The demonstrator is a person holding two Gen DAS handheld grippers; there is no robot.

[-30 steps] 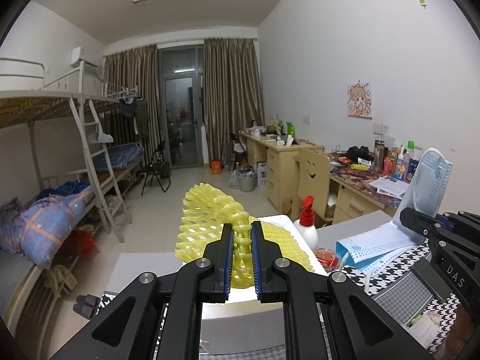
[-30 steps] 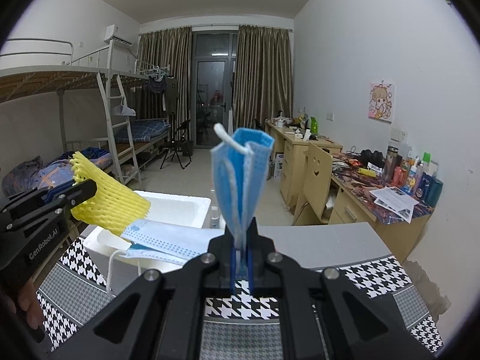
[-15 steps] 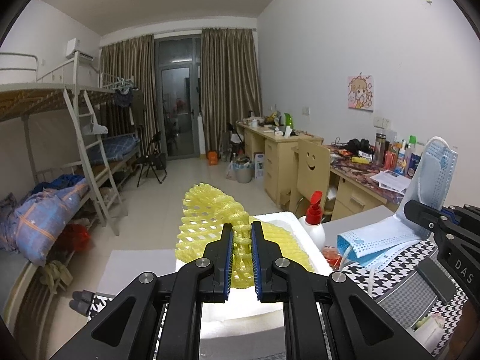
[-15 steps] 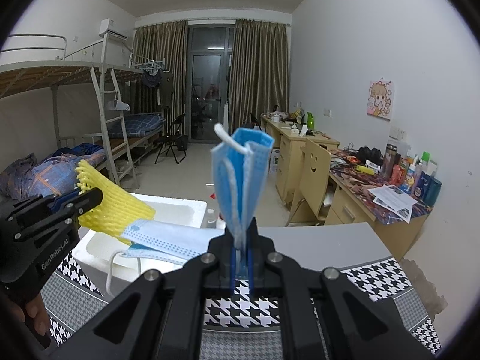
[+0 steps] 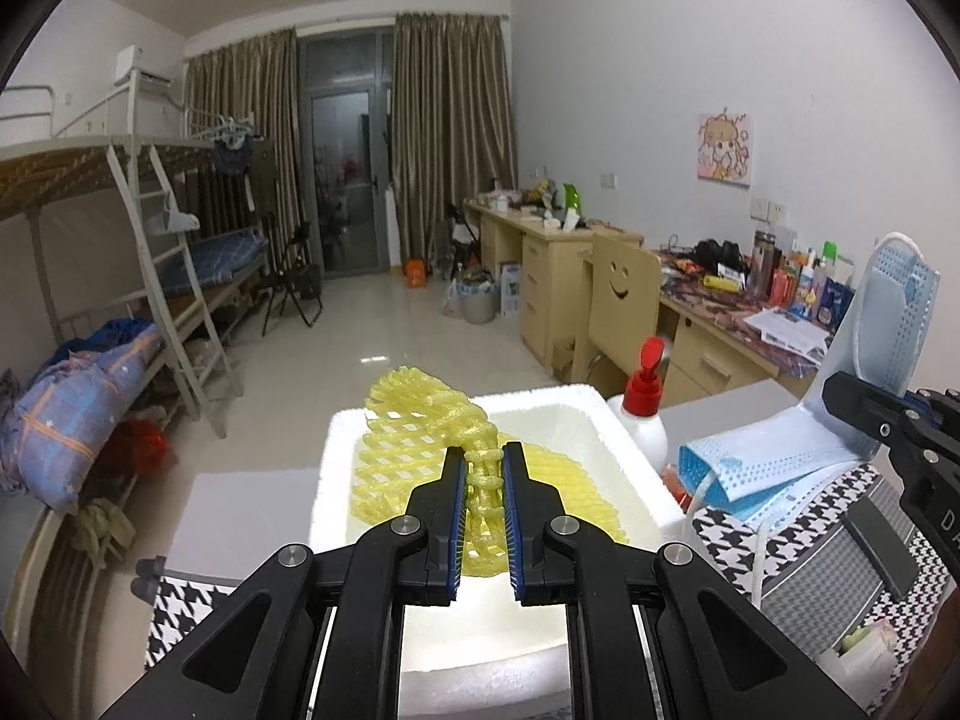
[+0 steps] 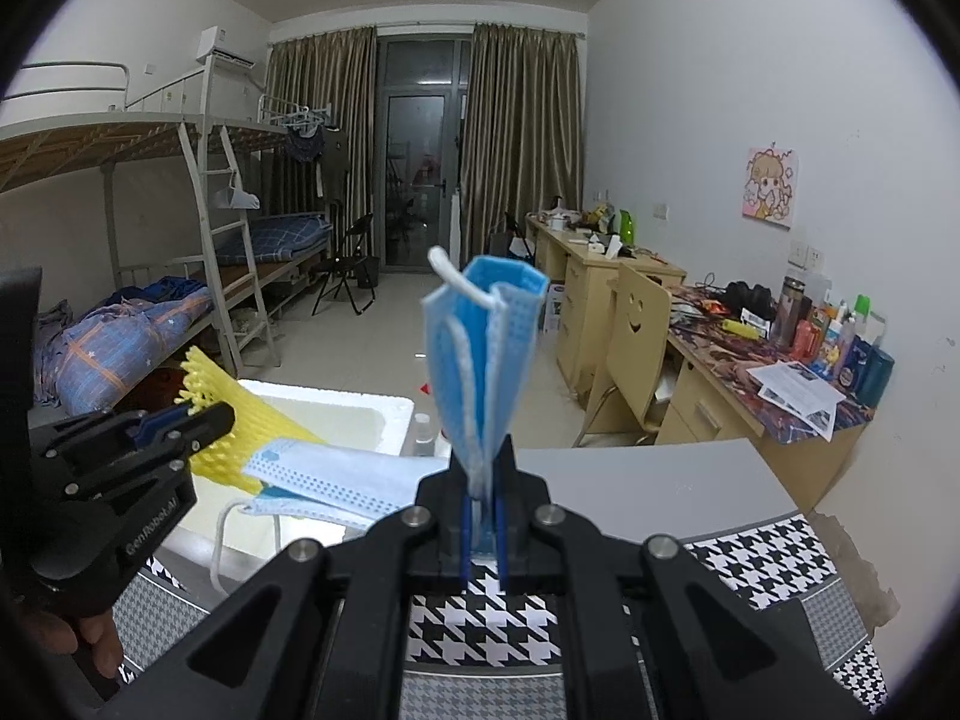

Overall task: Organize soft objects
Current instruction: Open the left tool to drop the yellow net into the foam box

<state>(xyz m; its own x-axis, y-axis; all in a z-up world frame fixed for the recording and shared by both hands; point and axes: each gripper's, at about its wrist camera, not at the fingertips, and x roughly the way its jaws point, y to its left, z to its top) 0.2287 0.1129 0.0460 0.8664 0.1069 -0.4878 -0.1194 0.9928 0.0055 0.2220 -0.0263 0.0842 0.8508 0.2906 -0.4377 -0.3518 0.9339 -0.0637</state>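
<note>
Here, by item:
Left tool (image 5: 483, 471): narrowed on the yellow foam fruit net (image 5: 432, 420), held over the white foam box (image 5: 624, 456).
Right tool (image 6: 483, 510): clamped on a folded blue face mask (image 6: 486, 348), standing upright.
Other masks (image 6: 336, 480): stacked at 9 o'clock on the box's rim, beside the net.
Counter (image 6: 774, 558): houndstooth cloth.

A dormitory room: bunk beds (image 5: 120, 228), study desks (image 5: 558, 258), curtained balcony door (image 6: 420, 180).
</note>
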